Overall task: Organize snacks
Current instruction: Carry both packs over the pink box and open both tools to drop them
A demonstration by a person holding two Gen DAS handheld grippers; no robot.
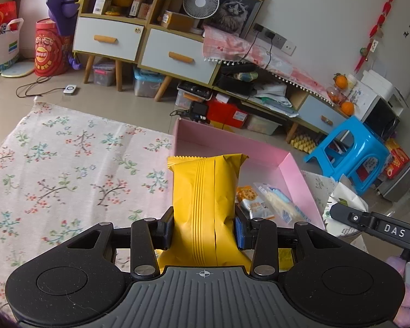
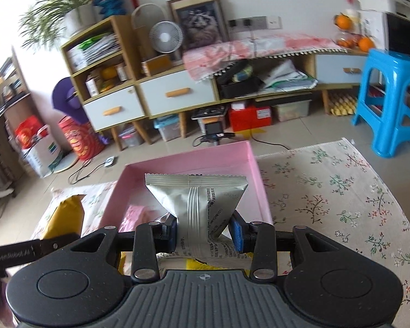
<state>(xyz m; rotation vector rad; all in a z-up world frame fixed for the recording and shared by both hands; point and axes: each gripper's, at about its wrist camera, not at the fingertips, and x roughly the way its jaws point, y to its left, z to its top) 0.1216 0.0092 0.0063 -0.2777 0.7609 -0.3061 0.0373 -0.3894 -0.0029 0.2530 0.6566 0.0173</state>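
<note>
My left gripper (image 1: 204,231) is shut on a yellow snack packet (image 1: 206,191) and holds it upright at the near left edge of the pink box (image 1: 227,143). Two small snack packets (image 1: 265,201) lie inside the box at its right. My right gripper (image 2: 203,233) is shut on a silver snack packet (image 2: 198,202) and holds it over the near end of the same pink box (image 2: 255,175). A pink packet (image 2: 135,217) lies in the box below it. The yellow packet (image 2: 65,217) and the left gripper show at the left of the right wrist view.
The box sits on a floral cloth (image 1: 63,164) spread on a tiled floor. A blue plastic stool (image 2: 393,104) stands at the right. A low cabinet with drawers (image 2: 161,95) runs along the far wall, with storage bins and cables under it.
</note>
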